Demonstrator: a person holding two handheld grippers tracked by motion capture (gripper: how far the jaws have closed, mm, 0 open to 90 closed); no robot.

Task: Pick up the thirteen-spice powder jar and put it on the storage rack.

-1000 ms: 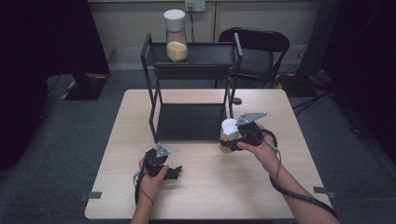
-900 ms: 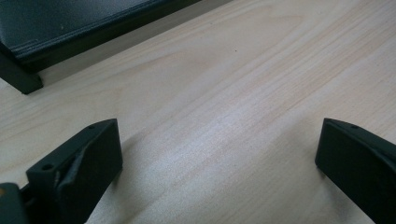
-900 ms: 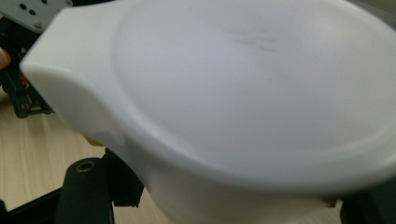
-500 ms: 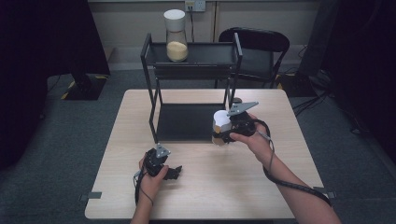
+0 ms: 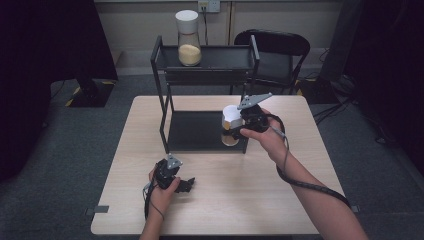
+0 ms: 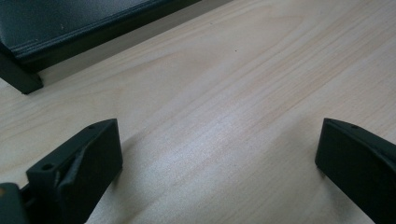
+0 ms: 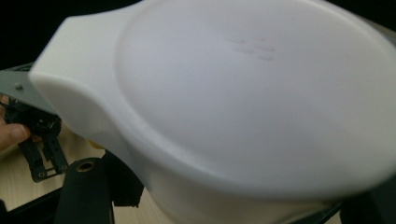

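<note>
- Resting low on the near-left part of the pale wooden worktop [image 5: 280, 200], the left gripper [image 5: 186, 186] sits in the person's left hand [image 5: 162, 192], its fingers [image 6: 88, 158] spread wide with bare wood between them and nothing in their hold.
- From that gripper's own view, a foot and lower edge of the black rack [image 6: 28, 60] lie just ahead across the wood.
- Standing at the middle of the worktop is this black two-level rack [image 5: 165, 95], its lower tray [image 5: 195, 132] dark and flat.
- On the rack's upper shelf [image 5: 225, 55], toward its left end, stands an upright jar [image 5: 189, 40] with a white cap and pale grains in its lower half.
- Near the right front post of the rack, a second jar with a white lid [image 5: 230, 125] is gripped by the right gripper [image 5: 235, 131], which holds it at the right edge of the lower tray; whether it touches the tray cannot be told.
- In the right gripper view the white lid [image 7: 243, 107] looms close and blurred, between the closed fingers [image 7: 88, 191] that clamp the jar.
- Behind the right gripper the person's right hand [image 5: 267, 137] holds it, and a black cable [image 5: 300, 182] trails back along the forearm.
- Beyond the worktop, to the right of the rack, stands a dark chair [image 5: 280, 47].
</note>
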